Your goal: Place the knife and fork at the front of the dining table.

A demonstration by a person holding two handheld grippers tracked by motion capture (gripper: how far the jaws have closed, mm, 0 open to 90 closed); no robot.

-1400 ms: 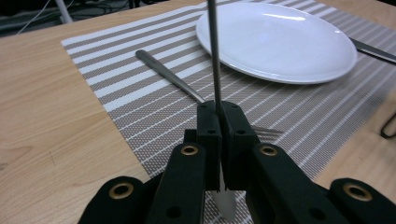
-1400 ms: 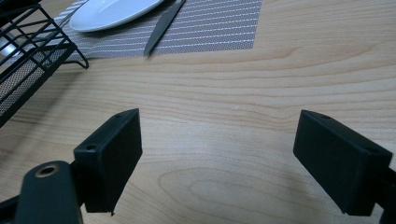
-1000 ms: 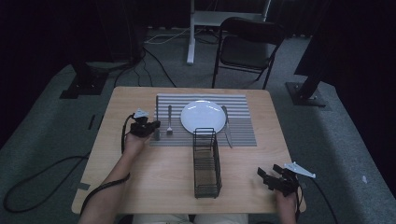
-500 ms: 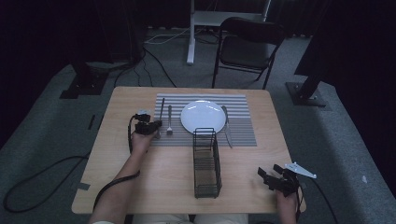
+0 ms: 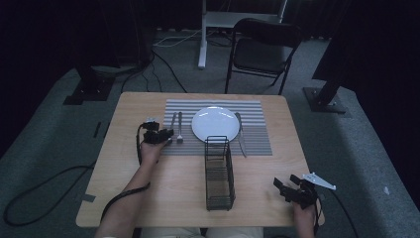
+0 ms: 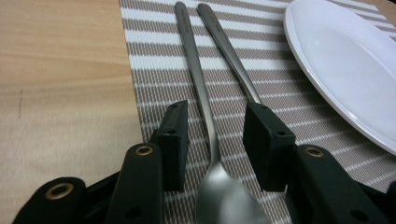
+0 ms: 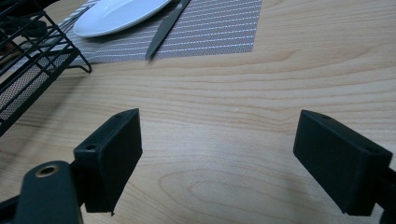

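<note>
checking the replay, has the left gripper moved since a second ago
Yes. The left gripper has slid right along the table, off bare wood, toward the plate, and straddles the spoon.

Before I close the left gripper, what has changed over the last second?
The left gripper slid right from the bare table onto the striped placemat and now sits open around the spoon, jaws either side of the handle, not yet clamped. The fork beside it, the white plate, the knife, the wire rack and the open right gripper stayed put.
</note>
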